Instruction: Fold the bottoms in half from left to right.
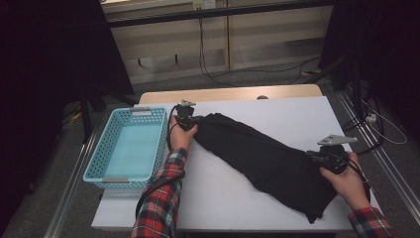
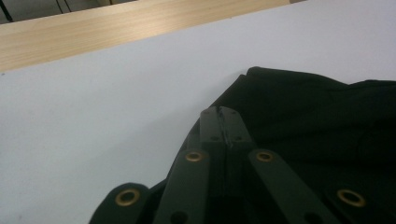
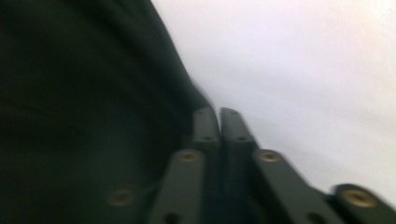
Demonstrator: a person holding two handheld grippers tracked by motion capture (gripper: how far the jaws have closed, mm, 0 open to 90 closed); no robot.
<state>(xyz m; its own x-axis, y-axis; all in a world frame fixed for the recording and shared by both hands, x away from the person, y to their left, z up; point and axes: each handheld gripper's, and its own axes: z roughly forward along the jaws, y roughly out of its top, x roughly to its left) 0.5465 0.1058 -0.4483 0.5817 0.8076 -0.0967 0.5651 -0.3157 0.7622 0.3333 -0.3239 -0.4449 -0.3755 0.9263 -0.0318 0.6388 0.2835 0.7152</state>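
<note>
With each tool, left (image 1: 194, 122) and right (image 1: 317, 156), clenched on an end of the long black folded cloth (image 1: 267, 161) lying diagonally across the white table (image 1: 218, 188), both hands should keep even tension so it stays flat.

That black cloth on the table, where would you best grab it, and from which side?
By its two far ends, one tool each, coming in low from outside along its length. The cloth lies flat in a long diagonal band, so only its thin edges give the jaws something to pinch. The left tool and right tool sit at those ends.
</note>
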